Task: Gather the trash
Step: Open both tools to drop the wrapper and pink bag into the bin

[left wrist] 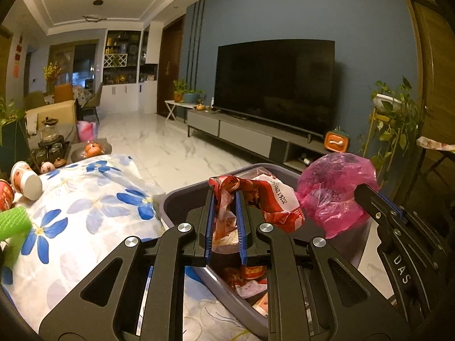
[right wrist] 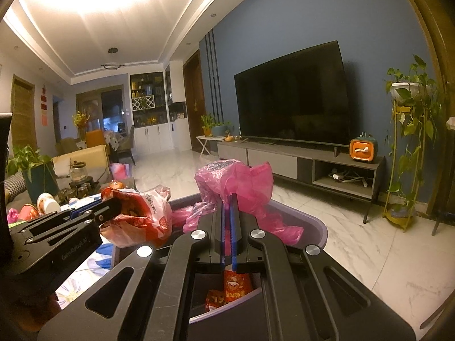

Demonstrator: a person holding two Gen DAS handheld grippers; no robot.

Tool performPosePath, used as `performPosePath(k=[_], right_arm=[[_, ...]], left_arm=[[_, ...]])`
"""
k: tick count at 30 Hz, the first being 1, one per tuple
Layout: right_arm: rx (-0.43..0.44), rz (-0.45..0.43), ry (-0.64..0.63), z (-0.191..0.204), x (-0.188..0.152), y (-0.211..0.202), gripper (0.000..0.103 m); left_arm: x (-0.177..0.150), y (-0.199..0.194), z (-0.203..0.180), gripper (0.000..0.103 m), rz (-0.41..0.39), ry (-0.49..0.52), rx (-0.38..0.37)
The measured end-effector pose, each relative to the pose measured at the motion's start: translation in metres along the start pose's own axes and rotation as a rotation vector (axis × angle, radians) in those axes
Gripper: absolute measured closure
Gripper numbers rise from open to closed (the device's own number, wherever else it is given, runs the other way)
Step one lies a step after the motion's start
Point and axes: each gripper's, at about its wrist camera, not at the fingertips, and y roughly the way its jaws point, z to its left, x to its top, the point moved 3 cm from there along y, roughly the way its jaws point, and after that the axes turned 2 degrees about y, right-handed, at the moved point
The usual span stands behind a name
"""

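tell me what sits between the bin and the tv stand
Bare marble floor lies between the purple bin and the tv stand; the right wrist view shows it best.

bin (left wrist: 182, 196) floor hidden under wrappers, green item (left wrist: 14, 223) cut off

Flowered cloth-covered surface (left wrist: 93, 199) spreads left of the left gripper (left wrist: 224, 213); paper cup (left wrist: 25, 180) on its side at far left, green roller (left wrist: 14, 221) nearer; grey bin (left wrist: 176, 199) directly ahead, alongside the cloth
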Motion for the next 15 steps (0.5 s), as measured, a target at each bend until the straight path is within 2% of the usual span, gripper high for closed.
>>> performPosePath(k=[5, 8, 9, 10, 12, 15], right_arm=[[0.003, 0.007, 0.002, -0.0019, -0.0003, 0.0025, 0.099], [-0.001, 0.011, 0.004, -0.0041, -0.0019, 0.0034, 0.098], [-0.002, 0.013, 0.007, -0.0046, -0.0024, 0.0037, 0.096], [-0.002, 0.013, 0.008, -0.0053, -0.0024, 0.0043, 0.093], [-0.004, 0.012, 0.012, -0.0061, -0.0025, 0.0042, 0.074], [-0.004, 0.004, 0.013, -0.0062, -0.0017, 0.0024, 0.071]], left_arm=[[-0.0009, 0.0045, -0.0054, 0.088, 0.003, 0.019, -0.01], [-0.0026, 0.0072, -0.0055, 0.071, 0.013, 0.02, -0.007], [-0.003, 0.007, -0.0039, 0.057, 0.009, 0.012, -0.004], [-0.0031, 0.0062, -0.0028, 0.049, 0.004, 0.005, -0.005], [-0.0025, 0.0041, -0.0008, 0.043, -0.006, -0.01, -0.008], [-0.0028, 0.0012, 0.0036, 0.036, -0.013, -0.018, 0.011]])
